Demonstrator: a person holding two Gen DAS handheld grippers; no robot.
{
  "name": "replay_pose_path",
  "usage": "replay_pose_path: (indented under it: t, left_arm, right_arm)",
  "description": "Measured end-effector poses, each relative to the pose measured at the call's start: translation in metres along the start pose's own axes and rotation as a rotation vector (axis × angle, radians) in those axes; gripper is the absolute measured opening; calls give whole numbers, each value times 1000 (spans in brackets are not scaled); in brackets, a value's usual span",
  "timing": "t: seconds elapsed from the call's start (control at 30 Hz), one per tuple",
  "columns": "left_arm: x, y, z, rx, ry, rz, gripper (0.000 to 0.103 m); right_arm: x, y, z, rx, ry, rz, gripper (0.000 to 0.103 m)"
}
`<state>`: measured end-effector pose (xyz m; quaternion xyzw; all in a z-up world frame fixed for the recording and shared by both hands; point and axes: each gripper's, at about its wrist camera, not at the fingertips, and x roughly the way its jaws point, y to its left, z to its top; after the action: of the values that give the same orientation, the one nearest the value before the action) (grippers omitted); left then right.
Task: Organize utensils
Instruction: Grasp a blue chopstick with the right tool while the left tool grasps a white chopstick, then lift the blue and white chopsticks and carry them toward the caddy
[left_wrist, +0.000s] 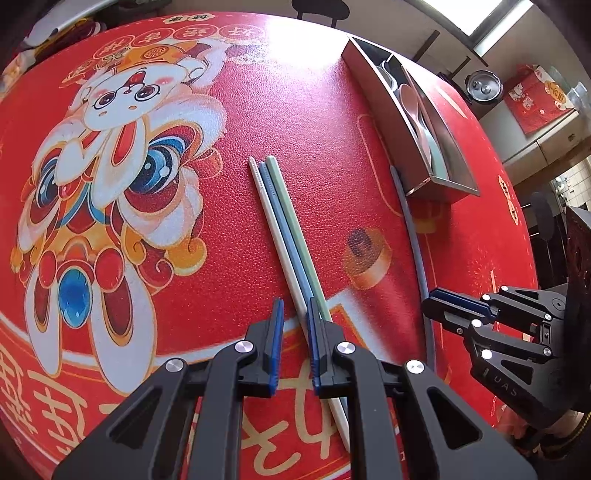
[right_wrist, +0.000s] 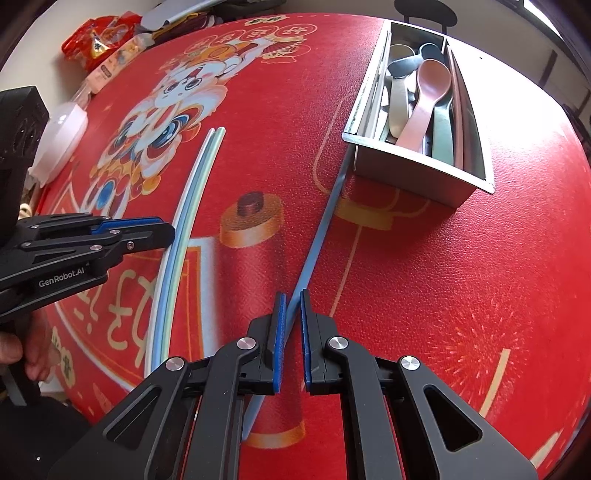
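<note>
Three chopsticks (left_wrist: 284, 229), white, blue and green, lie side by side on the red printed tablecloth (left_wrist: 314, 110). My left gripper (left_wrist: 295, 304) is closed narrowly on their near part: white and blue run slantwise between the pads, and green runs behind the right fingertip. From the right wrist view the left gripper (right_wrist: 170, 232) sits at that bundle (right_wrist: 192, 192). My right gripper (right_wrist: 293, 295) is shut on a single blue chopstick (right_wrist: 325, 218) whose far tip reaches the metal utensil box (right_wrist: 406, 170). The box holds a pink spoon (right_wrist: 424, 99) and other utensils.
Snack packets (right_wrist: 96, 37) and a white plastic object (right_wrist: 62, 129) lie at the table's far left. A hand (right_wrist: 33, 354) holds the left gripper. The box (left_wrist: 373, 96) stands near the table's right edge, with a steel pot (left_wrist: 482, 86) beyond it.
</note>
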<state>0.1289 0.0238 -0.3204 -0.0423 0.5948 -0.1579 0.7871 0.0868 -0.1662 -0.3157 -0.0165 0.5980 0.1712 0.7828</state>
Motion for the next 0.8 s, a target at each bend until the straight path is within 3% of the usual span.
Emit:
replay_pose_path:
  t: [0.33, 0.67, 0.8]
  left_arm:
    - [0, 9, 4, 20, 3, 22, 10]
    - [-8, 53, 22, -59, -35, 86, 9]
    - [-8, 47, 21, -43, -34, 97, 17]
  right_arm:
    - [0, 0, 0, 8, 0, 1, 8]
    - [1, -1, -1, 17, -3, 5, 8]
    - [3, 7, 0, -9, 3, 19, 8]
